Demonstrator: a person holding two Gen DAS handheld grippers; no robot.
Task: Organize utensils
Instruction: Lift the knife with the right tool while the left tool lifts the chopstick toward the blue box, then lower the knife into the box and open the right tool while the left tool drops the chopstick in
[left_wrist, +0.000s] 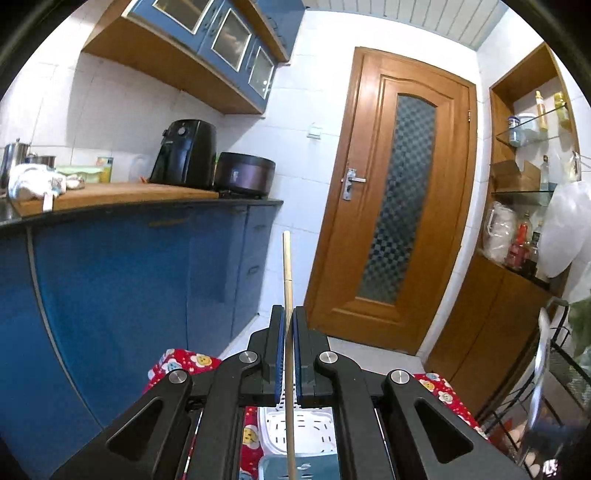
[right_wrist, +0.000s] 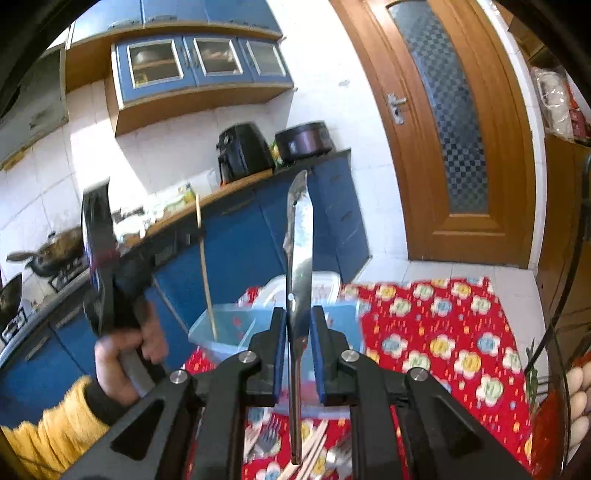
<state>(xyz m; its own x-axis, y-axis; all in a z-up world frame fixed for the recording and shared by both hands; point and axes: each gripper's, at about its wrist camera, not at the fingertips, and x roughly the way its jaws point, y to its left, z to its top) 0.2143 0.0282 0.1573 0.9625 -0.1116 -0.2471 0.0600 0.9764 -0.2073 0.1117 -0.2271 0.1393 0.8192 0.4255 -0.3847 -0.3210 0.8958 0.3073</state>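
Observation:
In the left wrist view my left gripper (left_wrist: 289, 314) is shut on a wooden chopstick (left_wrist: 287, 266), which sticks up past the fingertips. A white slotted basket (left_wrist: 306, 428) and a blue bin (left_wrist: 314, 465) lie below it. My right gripper (right_wrist: 298, 314) is shut on a steel table knife (right_wrist: 300, 236), blade pointing up and away. The right wrist view also shows the chopstick (right_wrist: 205, 266), its lower end at the translucent blue container (right_wrist: 229, 332). A white container (right_wrist: 327, 284) stands behind. Forks (right_wrist: 266, 439) and more chopsticks (right_wrist: 314, 450) lie on the red flowered cloth (right_wrist: 443, 332).
A hand in a yellow sleeve (right_wrist: 48, 432) holds the left gripper's handle. Blue base cabinets (left_wrist: 129, 277) run along the left, with a black air fryer (left_wrist: 184, 151) and a cooker (left_wrist: 245, 173) on top. A wooden door (left_wrist: 399, 192) stands ahead, a wire rack (left_wrist: 561, 369) at right.

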